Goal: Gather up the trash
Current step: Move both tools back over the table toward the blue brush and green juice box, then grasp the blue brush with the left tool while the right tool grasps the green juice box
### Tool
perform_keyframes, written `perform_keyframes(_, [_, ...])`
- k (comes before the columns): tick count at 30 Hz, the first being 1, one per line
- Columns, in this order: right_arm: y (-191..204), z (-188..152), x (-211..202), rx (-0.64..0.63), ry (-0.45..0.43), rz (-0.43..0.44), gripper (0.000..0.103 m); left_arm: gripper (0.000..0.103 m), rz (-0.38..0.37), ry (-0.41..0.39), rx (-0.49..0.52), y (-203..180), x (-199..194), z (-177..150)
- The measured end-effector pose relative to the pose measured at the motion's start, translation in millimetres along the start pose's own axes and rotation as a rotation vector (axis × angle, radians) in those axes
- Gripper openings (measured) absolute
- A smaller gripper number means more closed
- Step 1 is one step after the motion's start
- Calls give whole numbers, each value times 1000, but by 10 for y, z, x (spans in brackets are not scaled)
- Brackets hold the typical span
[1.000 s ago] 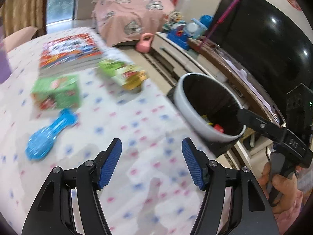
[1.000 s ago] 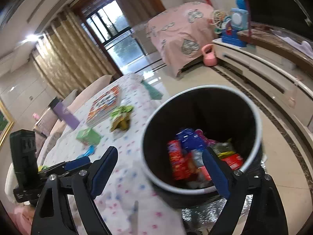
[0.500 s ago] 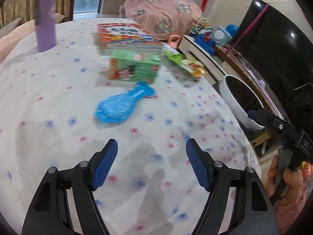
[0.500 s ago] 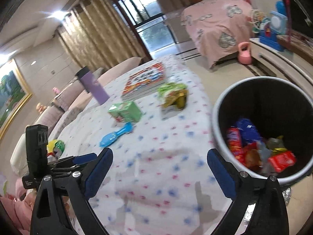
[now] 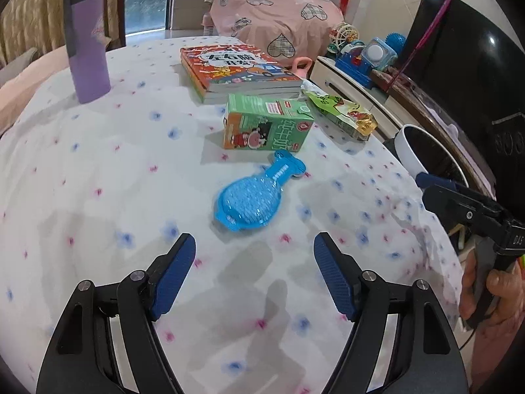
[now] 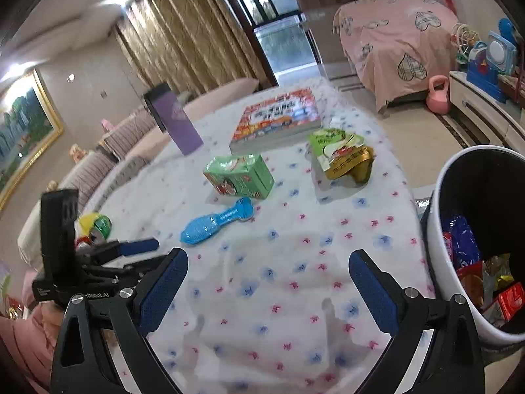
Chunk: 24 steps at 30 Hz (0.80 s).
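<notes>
A table (image 5: pixel 82 170) under a white cloth dotted with small blue and pink flowers fills both views; behind it are tan curtains, a glass door and a piece of furniture under a pink heart-print cover. Toward the far edge stand a purple tumbler (image 5: pixel 87 42) and a stack of books (image 5: pixel 236 69). Just in front of the books lies a green carton (image 5: pixel 267 123), with a flat blue wrapper (image 5: pixel 257 193) close before it, and a green-and-gold snack bag (image 5: pixel 341 113) by the right edge. A white bin with a dark inside (image 6: pixel 459 229) sits off that right edge, wrappers already in it. The near half of the cloth is bare. The left gripper (image 5: pixel 254 277) and right gripper (image 6: pixel 267 287) hover over it, jaws apart and holding nothing, having just been opening.
</notes>
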State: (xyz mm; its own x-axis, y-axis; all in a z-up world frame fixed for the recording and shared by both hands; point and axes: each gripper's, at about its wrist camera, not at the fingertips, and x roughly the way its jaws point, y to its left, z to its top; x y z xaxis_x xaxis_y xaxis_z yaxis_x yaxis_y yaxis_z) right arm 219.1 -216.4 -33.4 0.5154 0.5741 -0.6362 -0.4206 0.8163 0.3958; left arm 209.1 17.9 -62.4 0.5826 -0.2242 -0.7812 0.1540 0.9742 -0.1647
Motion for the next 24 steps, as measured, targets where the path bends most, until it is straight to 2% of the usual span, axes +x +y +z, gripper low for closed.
perform_keyframes(10, [179, 440, 354, -139, 26, 17, 99, 76, -17, 20, 25, 109, 85, 79])
perform_keyframes(17, [409, 745, 891, -295, 110, 52, 97, 76, -37, 34, 18, 222, 142, 87])
perform_keyframes(22, [415, 833, 1247, -338, 155, 74, 97, 76, -46, 41, 23, 265, 174, 115])
perform_keyframes(24, [386, 853, 1356, -329, 171, 84, 91, 76, -47, 46, 25, 261, 190, 129])
